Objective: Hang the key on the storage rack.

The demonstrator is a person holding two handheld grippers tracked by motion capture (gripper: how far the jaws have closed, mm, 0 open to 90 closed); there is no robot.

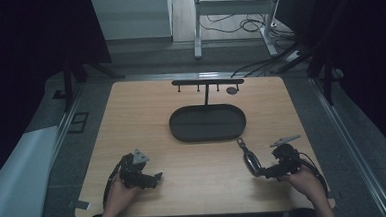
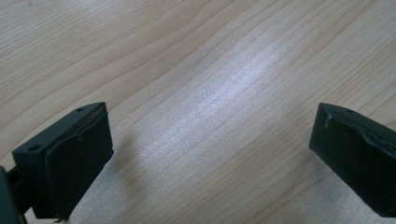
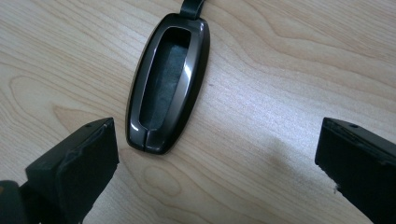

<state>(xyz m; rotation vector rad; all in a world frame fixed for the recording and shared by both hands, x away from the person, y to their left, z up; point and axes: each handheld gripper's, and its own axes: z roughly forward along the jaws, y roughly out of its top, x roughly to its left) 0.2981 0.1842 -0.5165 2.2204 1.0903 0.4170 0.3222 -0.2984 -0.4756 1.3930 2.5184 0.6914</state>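
Right gripper (image 1: 262, 174) sits low on the table (image 1: 146, 106) in the high view, jaws spread and aimed at the key fob (image 1: 252, 161), which lies flat on the wood just on the near right of the oval tray (image 1: 180, 131), its strap (image 1: 242, 144) pointing toward that tray; the left gripper (image 1: 154, 179) rests well to the left of the tray's near edge, also spread, with nothing between its jaws. Behind the tray stands a rack (image 1: 207, 82) with small hooks, likely where the fob is meant to go. Left gripper view: both black jaws stand wide apart over bare wood, so this hand is no help if the fob slides. Right gripper view: the fob (image 3: 168, 84) lies off-centre, close to the left jaw and far from the right one, so closing now would probably push it sideways or catch just its rounded end, and the smooth shell could squirt out. It looks like a slim, dark bronze, glossy oval with a long recessed window of matte black down its middle, a seam at its near tip, and a black strap (image 3: 191, 7) at its far end.
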